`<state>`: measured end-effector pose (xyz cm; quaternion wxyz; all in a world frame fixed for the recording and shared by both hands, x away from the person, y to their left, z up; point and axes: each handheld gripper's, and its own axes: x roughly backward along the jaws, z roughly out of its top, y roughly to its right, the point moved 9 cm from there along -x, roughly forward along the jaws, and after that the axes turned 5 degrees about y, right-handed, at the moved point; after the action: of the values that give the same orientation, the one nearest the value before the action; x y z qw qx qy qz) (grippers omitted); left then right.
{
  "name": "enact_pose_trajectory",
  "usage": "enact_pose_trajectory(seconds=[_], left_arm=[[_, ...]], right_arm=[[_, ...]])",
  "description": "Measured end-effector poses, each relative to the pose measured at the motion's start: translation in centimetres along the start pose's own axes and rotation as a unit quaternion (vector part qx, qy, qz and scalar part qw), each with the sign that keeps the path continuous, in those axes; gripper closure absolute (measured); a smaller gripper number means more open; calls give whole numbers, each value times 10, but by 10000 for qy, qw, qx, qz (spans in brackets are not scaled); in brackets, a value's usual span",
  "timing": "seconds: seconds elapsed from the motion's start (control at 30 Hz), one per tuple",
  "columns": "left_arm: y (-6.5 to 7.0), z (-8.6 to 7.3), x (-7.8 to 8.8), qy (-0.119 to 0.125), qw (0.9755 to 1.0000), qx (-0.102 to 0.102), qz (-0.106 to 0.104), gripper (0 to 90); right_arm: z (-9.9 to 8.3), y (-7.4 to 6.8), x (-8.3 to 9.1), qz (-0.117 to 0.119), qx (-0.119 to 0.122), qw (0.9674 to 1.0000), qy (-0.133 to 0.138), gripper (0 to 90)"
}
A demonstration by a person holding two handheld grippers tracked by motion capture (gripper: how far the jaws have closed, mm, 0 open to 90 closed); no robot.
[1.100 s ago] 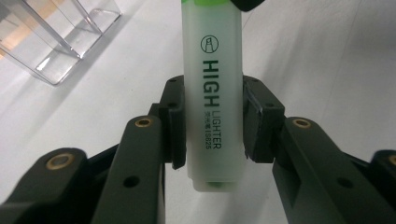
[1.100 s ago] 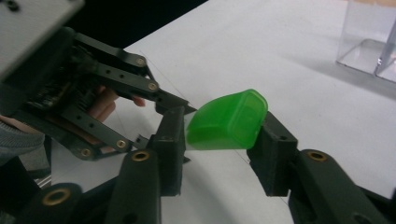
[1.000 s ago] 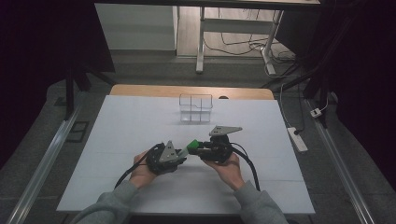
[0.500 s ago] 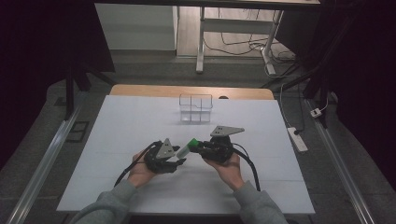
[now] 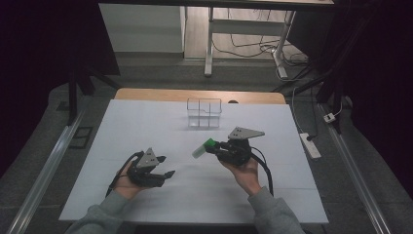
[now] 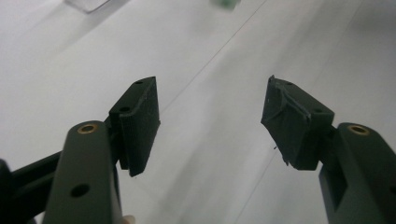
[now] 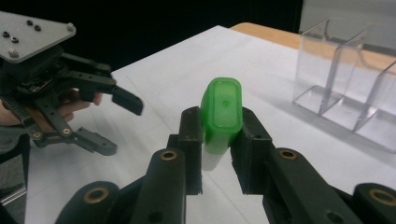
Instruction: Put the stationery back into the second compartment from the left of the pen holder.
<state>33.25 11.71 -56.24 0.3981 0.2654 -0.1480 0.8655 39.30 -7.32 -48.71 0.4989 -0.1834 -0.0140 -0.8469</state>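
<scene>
Desk (image 5: 146, 122): white top, all my stuff sits on it.
Clear divider rack (image 5: 204, 113): middle of the far edge.
My left gripper (image 5: 165, 167): near the front edge, left of centre; jaws just spread, nothing between them.
My right gripper (image 5: 210, 148): clamped on the bottle.
Green-capped bottle (image 5: 203, 146): mid-desk, lifted, cap pointing away from me.

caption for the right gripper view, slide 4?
Right gripper clamps a green-capped bottle; open left gripper beside a clear divider box.

No legible text, label, brand, number or sign on anything in view.
</scene>
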Motion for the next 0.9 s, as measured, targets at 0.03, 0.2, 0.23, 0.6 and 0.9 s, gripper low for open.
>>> enact_pose_trajectory(seconds=[0.03,0.2,0.23,0.6,0.9], left_arm=[[-1,-3,3,7,10000,50,21,360],[-9,-17,18,-10,9997,212,148,345],[-10,-20,19,-14,9996,233,167,340],[-22,-42,36,-52,9982,480,358,329],[-28,-49,41,-48,9974,594,411,323]], right_arm=[[1,1,1,-18,-2,10000,25,746],[8,7,6,-119,54,9999,94,746],[11,8,7,-146,58,9998,145,746],[26,23,10,-347,57,9988,332,746],[51,37,6,-471,17,9972,580,746]])
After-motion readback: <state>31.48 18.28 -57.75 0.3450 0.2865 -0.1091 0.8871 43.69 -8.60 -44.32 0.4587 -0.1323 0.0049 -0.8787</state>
